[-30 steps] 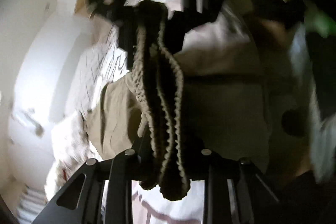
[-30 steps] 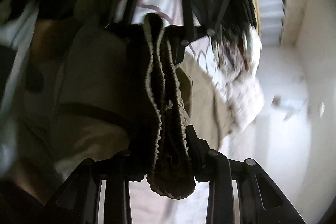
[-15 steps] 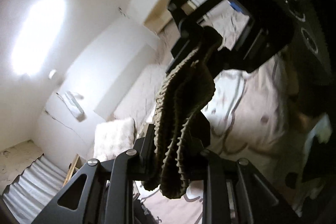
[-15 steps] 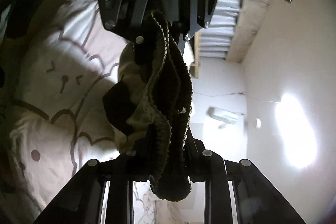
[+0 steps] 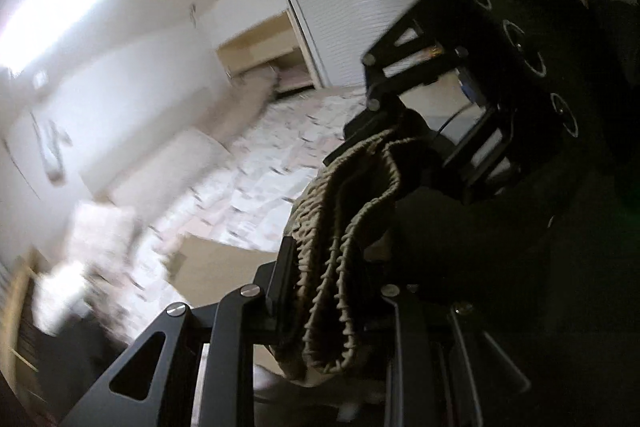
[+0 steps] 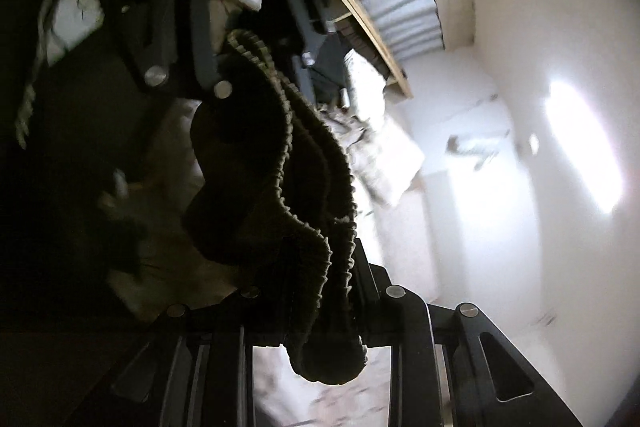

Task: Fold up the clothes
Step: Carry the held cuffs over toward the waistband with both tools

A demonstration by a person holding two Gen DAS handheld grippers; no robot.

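Oddly, both tongs (image 5: 332,279) (image 6: 316,291) pinch the unlabelled ribbed waistband (image 5: 340,211).

Waistband (image 5: 340,247) stretched between left gripper (image 5: 332,291) and right gripper (image 6: 316,291), above bed (image 5: 272,163).

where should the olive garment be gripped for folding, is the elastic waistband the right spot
Yes, likely. The gathered waistband is the thickest, firmest edge, and both the left gripper and right gripper are already shut on it, one at each end, facing each other, so the garment hangs between them.
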